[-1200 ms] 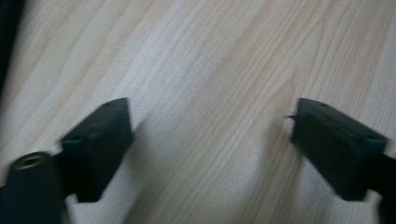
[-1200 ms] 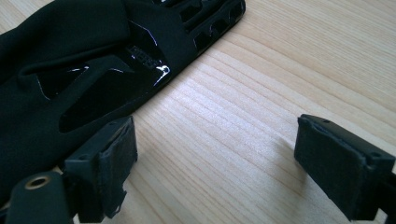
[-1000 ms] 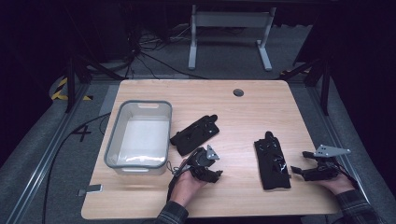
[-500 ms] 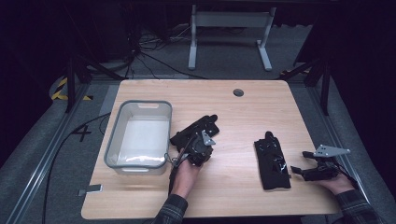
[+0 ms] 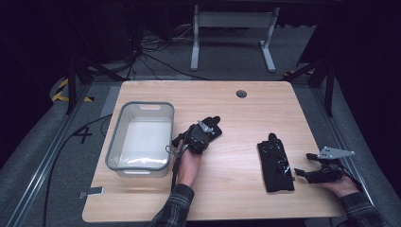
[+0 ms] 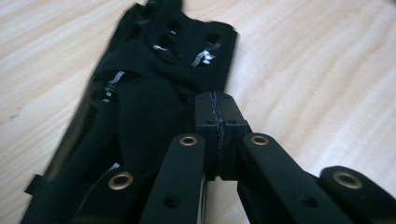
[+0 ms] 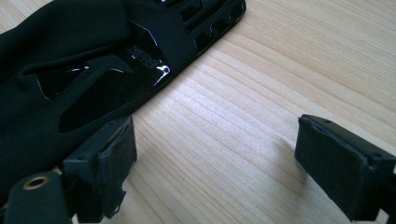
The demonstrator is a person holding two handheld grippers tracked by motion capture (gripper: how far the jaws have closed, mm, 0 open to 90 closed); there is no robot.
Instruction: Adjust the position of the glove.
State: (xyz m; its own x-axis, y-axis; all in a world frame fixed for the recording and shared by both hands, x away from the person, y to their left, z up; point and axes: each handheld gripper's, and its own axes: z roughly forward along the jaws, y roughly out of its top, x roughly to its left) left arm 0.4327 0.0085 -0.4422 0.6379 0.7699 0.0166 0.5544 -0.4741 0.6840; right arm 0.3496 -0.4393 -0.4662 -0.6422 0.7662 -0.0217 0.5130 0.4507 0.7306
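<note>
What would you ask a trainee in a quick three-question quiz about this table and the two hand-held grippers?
1. True or false: the jaws of the right gripper stand open.
2. The shut jaws of the left gripper sit over: A a red cup; B the left black packet; C a book.
3. How many black packets lie on the table?

Key: 1 true. 2 B. 3 two: the left black packet and the right black packet.
</note>
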